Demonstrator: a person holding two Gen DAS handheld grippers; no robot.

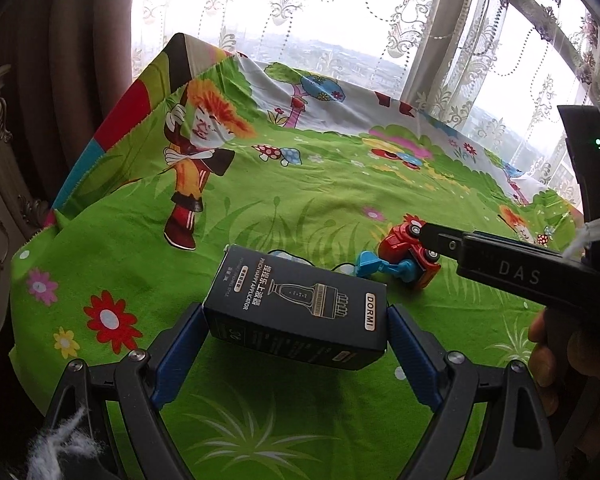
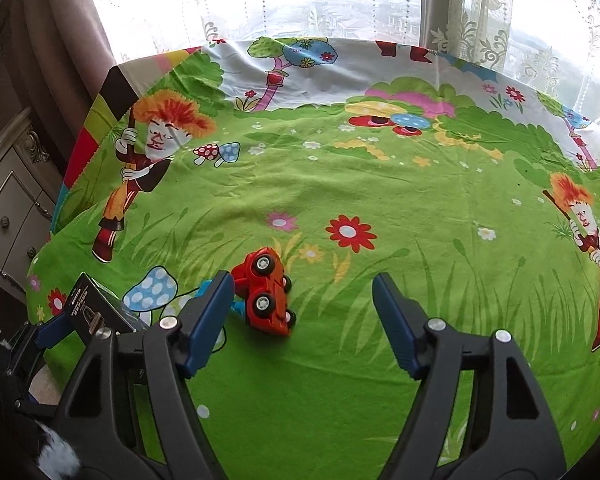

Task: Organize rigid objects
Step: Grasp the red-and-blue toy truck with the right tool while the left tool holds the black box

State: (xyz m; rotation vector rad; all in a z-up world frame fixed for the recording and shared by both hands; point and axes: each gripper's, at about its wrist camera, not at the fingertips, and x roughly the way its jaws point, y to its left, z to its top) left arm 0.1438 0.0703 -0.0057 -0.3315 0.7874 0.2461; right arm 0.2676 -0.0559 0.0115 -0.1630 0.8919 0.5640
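Your left gripper (image 1: 296, 328) clamps the dark rectangular cardboard box (image 1: 300, 312); your spread right gripper (image 2: 304, 300) may knock the tipped red plastic toy truck (image 2: 266, 292).

Work surface covered by bright green printed cloth (image 2: 380, 184): cartoon figures with orange hair, mushrooms, flowers, trees; far strip white, left edge in coloured blocks with pinked cut. Cloth wrinkled near far edge, raised into a peak at far left corner in left wrist view. Behind surface, large window (image 1: 340, 52) spanning the background; overcast daylight, hazy townscape outside. Sheer lace curtain (image 2: 496, 20) with floral embroidery and dotted lines across the glass; window posts (image 1: 432, 52) showing pale through it. Heavy brown drape (image 1: 80, 32) at left. Below drape, cream cabinet (image 2: 8, 216) with ornate carved trim, drawers and round knobs. Light diffuse, strongest from the window.
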